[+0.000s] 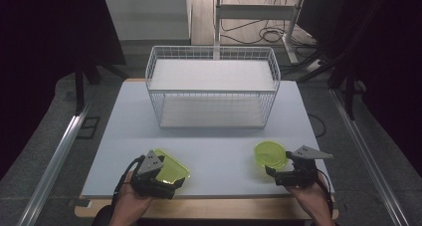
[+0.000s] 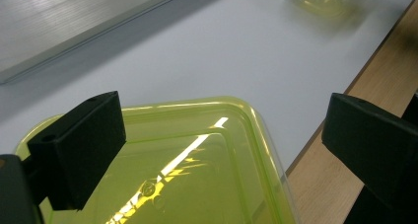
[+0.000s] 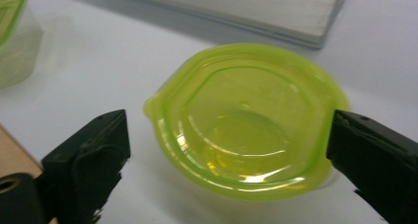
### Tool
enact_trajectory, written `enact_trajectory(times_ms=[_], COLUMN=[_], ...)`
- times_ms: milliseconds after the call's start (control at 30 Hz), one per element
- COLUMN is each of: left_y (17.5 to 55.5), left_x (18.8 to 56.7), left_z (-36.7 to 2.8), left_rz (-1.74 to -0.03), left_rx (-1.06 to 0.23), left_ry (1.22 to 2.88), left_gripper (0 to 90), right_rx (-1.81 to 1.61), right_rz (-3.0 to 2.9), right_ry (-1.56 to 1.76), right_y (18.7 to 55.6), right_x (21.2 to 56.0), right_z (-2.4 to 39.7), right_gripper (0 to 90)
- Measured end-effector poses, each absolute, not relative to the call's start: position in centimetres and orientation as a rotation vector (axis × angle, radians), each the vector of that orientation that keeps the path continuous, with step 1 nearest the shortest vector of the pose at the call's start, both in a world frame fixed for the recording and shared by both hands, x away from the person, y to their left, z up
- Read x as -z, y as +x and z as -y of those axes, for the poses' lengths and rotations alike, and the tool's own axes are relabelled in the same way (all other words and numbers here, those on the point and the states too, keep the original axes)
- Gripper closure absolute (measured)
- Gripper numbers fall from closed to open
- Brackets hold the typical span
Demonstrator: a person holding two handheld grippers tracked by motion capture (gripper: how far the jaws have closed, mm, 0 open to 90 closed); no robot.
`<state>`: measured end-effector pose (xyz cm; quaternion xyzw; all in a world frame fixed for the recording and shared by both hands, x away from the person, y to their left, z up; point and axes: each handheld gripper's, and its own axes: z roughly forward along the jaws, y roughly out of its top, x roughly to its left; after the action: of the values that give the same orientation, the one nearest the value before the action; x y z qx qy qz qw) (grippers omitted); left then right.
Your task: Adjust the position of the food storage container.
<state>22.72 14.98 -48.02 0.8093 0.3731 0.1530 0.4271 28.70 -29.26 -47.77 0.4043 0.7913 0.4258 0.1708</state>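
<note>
Jaws of the left gripper [image 1: 166, 178] are spread wide over a rectangular yellow-green container [image 1: 170, 167], which is seen in the left gripper view [image 2: 197, 174] lying between and under them near the table's front edge; no jaw is seen pressing it. The right gripper [image 1: 278, 172] is likewise held apart, its jaws standing on either side of a round yellow-green container [image 1: 270, 154], whose lid is seen close up in the right gripper view [image 3: 246, 120], with a gap visible at the left jaw. Both containers rest on the white table [image 1: 219, 151], well apart from each other. Farther back, a white wire basket [image 1: 213, 89] with a white shelf board stands at the table's middle. A wooden strip [image 1: 209, 208] is seen along the near edge.
</note>
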Motion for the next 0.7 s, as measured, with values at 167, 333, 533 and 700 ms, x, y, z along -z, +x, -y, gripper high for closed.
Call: enact_trajectory(times_ms=[167, 333, 533, 700], left_y=[22.7, 22.8, 22.8, 23.0], left_x=[48.3, 48.4, 48.8, 49.1], left_z=[-14.9, -15.0, -15.0, -14.9], left_rz=[-0.931, -0.930, -0.914, -0.915], left_rx=[-0.401, -0.403, -0.448, -0.480], left_ry=[2.062, 2.044, 2.066, 2.079], left_gripper=[2.9, 3.4, 3.8, 2.9], right_rx=[-1.231, -1.237, -1.233, -1.213], right_rz=[-2.195, -2.211, -2.251, -2.301], right_ry=[1.174, 1.197, 1.180, 1.130], right_y=[28.6, 28.8, 29.0, 28.8], right_x=[47.2, 47.1, 47.0, 46.7], right_z=[29.7, 30.0, 30.0, 29.5], right_gripper=[11.8, 25.4, 39.2, 58.2])
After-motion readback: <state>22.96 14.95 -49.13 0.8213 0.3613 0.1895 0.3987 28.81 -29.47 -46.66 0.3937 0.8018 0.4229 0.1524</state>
